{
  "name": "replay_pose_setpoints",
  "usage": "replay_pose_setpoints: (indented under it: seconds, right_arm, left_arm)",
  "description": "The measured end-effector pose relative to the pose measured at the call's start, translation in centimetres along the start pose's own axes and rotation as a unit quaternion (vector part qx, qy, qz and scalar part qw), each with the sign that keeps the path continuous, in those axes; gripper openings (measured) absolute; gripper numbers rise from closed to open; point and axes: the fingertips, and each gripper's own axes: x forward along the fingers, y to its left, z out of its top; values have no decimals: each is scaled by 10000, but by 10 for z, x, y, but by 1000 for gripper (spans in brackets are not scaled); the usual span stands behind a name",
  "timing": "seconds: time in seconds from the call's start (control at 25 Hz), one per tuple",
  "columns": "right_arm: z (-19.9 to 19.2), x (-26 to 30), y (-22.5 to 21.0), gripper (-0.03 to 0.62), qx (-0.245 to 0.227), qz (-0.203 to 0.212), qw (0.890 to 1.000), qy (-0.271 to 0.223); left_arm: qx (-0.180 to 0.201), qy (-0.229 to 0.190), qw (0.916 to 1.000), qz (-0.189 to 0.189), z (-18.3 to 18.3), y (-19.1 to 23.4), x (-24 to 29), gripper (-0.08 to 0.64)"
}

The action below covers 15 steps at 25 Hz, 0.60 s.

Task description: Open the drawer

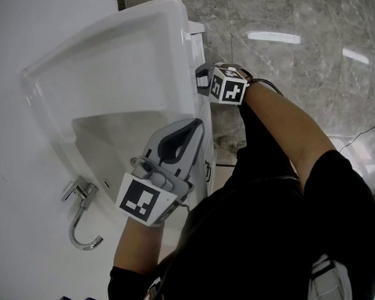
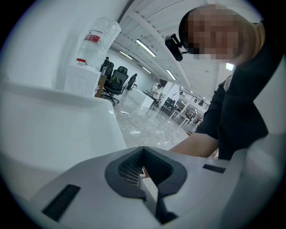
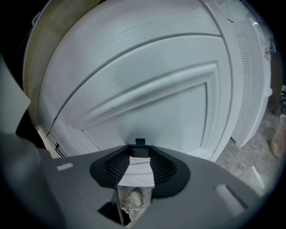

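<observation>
Grippers: two, each with one marker cube. The left gripper [image 1: 194,126] is nearest the person, over the front rim of the washbasin [image 1: 176,25]. Its jaws are closed tip to tip with nothing gripped, and whether it rests on the rim cannot be told. Its cube [image 1: 139,200] faces up.

The right gripper [image 1: 202,81] is farther along the washbasin's front, low against the cabinet face under it, cube [image 1: 228,85] on top. The right gripper view shows its jaws standing wide apart. One small black handle [image 3: 140,142] sits right at the jaw tips, between them, and the pads do not visibly press on it. Through the gap one white shoe [image 3: 132,201] shows on the floor below.

The drawer front [image 3: 156,112] fills that view: a white panelled face beneath the washbasin. It lies flush with the cabinet frame and is still closed.

One chrome faucet [image 1: 81,216] sits at the washbasin's back edge, across the bowl from the left gripper. Grey marble floor [image 1: 294,70] runs along the washbasin's front side. One water jug [image 2: 96,42] stands beyond the washbasin's far end.
</observation>
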Motion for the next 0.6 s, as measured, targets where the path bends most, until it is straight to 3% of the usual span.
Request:
replay_pose_setpoints:
  seconds: [0.24, 0.6]
  right_arm:
    - [0, -2, 1, 137, 7, -10, 10000, -6]
    - [-23, -25, 2, 137, 73, 25, 9999, 81]
  left_arm:
    - [-13, -183, 9998, -32, 7, -1, 1, -9]
    - [-44, -17, 10000, -56, 0, 1, -1, -9]
